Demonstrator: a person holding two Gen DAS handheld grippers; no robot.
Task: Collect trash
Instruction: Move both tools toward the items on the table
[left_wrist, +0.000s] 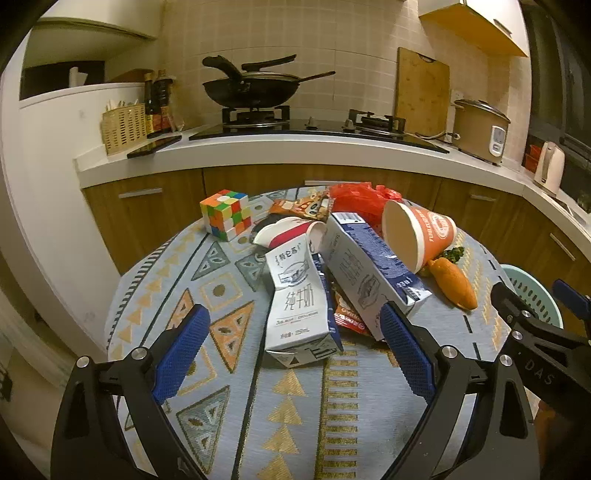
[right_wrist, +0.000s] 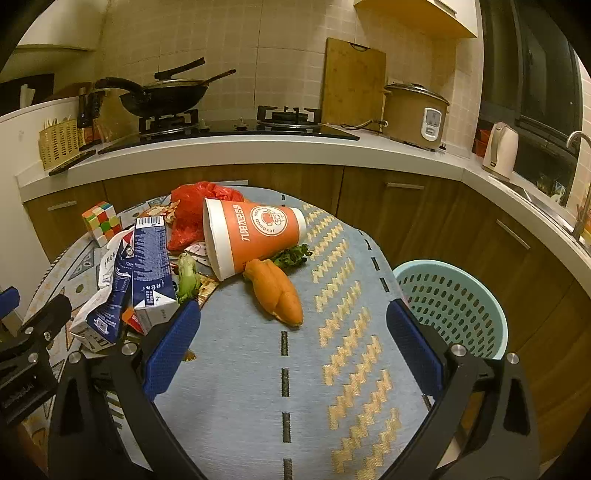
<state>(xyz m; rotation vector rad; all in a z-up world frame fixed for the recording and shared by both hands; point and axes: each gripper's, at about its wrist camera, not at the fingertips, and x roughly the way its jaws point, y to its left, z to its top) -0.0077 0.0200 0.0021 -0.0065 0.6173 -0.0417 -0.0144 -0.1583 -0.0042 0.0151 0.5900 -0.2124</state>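
Note:
A heap of trash lies on the patterned table (left_wrist: 229, 406): two blue-and-white milk cartons (left_wrist: 299, 310) (left_wrist: 369, 269), a tipped orange paper cup (left_wrist: 417, 232) (right_wrist: 255, 232), a crushed white-and-red cup (left_wrist: 288, 230), a red plastic bag (left_wrist: 362, 201) (right_wrist: 195, 214), snack wrappers (left_wrist: 299, 206). My left gripper (left_wrist: 291, 350) is open, its fingers either side of the near carton, just short of it. My right gripper (right_wrist: 291, 350) is open and empty over bare cloth, near a toy carrot (right_wrist: 275, 291). The light-green perforated bin (right_wrist: 454, 306) stands beside the table at the right.
A Rubik's cube (left_wrist: 226, 214) sits at the table's far left. A toy green vegetable (right_wrist: 188, 277) lies by the cartons. Behind are the kitchen counter (left_wrist: 295, 147) with a wok (left_wrist: 251, 88), cutting board, rice cooker (right_wrist: 415, 114) and kettle (right_wrist: 500, 149).

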